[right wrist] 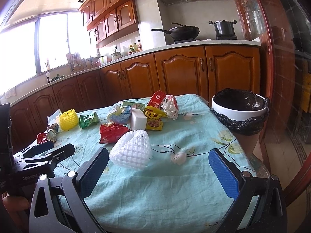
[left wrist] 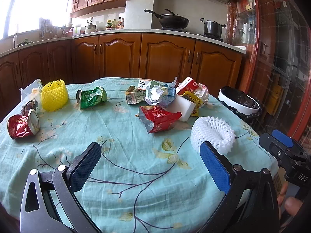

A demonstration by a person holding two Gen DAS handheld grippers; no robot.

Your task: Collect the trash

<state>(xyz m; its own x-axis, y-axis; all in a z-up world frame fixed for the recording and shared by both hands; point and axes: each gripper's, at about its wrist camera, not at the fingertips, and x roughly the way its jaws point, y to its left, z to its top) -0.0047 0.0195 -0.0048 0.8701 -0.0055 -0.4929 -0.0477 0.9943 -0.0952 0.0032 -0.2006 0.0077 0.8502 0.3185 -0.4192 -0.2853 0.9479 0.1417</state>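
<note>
Plainly, nothing is collected yet: both tools hover over the near edge of the table with their jaws spread wide and empty, the left gripper (left wrist: 149, 167) over bare floral tablecloth (left wrist: 124, 136) and the right gripper (right wrist: 158, 167) just short of the white foam fruit net (right wrist: 132, 151). That net is probably the first pickup, and its risk is its softness; a pinch on one springy edge could let it fold and slip out on the way to the bin. The lined trash bin (right wrist: 240, 108) stands off the table at two o'clock, so a loose grip or a short swing would drop the piece on the floor. Further in, at twelve o'clock, the red snack bag (right wrist: 111, 133), white foam block (right wrist: 138, 120) and yellow wrapper (right wrist: 154, 121) lie in a touching heap, and a reach there may drag neighbours along. Only the left wrist view shows the crushed red can (left wrist: 23, 125) at ten o'clock clearly, plus the crumpled paper (left wrist: 155, 95); only the right wrist view shows the bin's open mouth and the floor beside it.
</note>
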